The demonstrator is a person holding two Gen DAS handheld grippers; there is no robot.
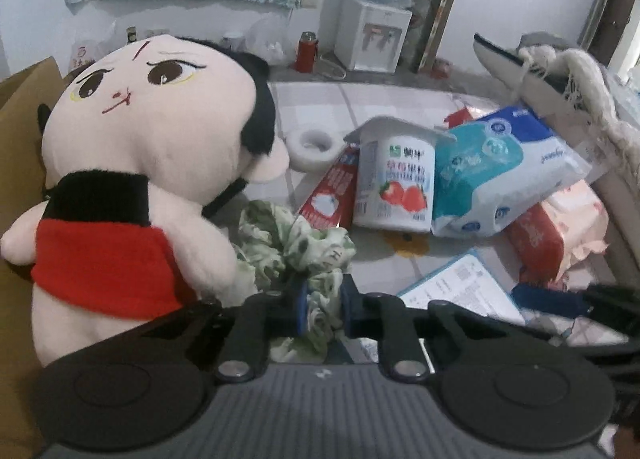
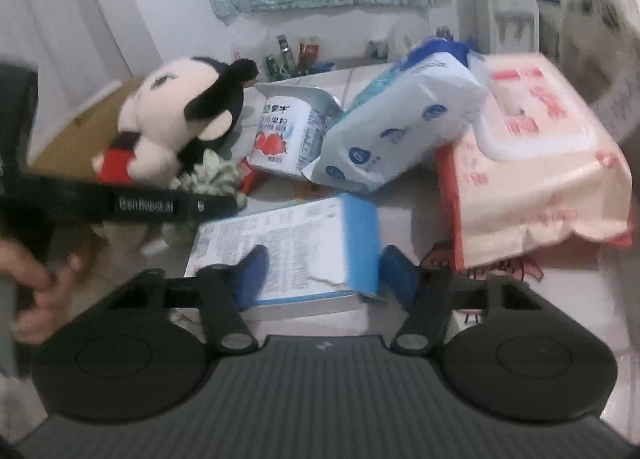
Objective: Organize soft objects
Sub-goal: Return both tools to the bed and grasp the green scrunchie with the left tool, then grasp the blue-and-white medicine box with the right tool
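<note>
Left wrist: the left gripper (image 1: 323, 309) pinches the green-and-white floral scrunchie (image 1: 298, 247), bunched straight ahead beside the plush doll (image 1: 156, 163). Right wrist: the right gripper (image 2: 326, 271) straddles a flat blue-edged box (image 2: 288, 247) – pads apparently not pressing.

A pale patterned table (image 1: 360, 103) carried a plush doll (image 1: 152, 147), floral cloth (image 1: 288, 243), tape roll (image 1: 316, 147), yogurt cup (image 1: 394, 183), flat box (image 2: 288, 247) and two wipe packs (image 2: 536, 167).

Home: water dispenser (image 1: 372, 35), cluttered table (image 1: 320, 99)
</note>
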